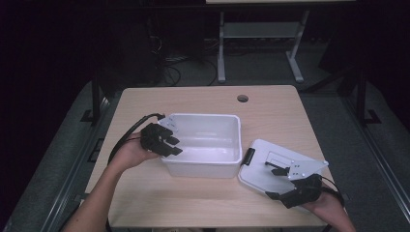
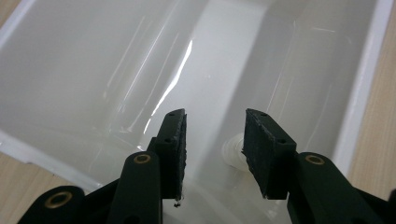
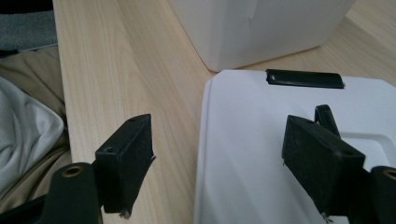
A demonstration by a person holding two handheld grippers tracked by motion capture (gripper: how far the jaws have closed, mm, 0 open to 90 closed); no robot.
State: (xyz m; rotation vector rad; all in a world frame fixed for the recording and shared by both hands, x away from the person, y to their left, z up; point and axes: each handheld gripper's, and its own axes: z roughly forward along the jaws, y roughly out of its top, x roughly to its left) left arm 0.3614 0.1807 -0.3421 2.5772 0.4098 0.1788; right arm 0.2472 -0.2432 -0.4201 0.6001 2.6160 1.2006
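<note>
A white plastic bin (image 1: 200, 169) stands on the middle of the wooden table (image 1: 145, 193). My left gripper (image 1: 174, 145) reaches over its left rim, and its jaws (image 2: 215, 140) stand apart above the bin's inside (image 2: 280, 70) with nothing between them. A small pale round bump (image 2: 229, 151) shows low in the bin behind one jaw. The white lid (image 1: 263, 152) with a black latch (image 1: 248, 156) lies flat to the bin's right. My right gripper (image 1: 273, 181) is open over the lid's near edge (image 3: 261, 116), one jaw above bare table and the other above the lid.
The bin's outer wall (image 3: 261, 28) stands just beyond the lid's black latch (image 3: 303, 78). A round cable hole (image 1: 242, 98) sits near the table's far edge. A person's clothing (image 3: 28, 121) lies past the table's near edge. A desk frame (image 1: 261, 34) stands on the floor behind.
</note>
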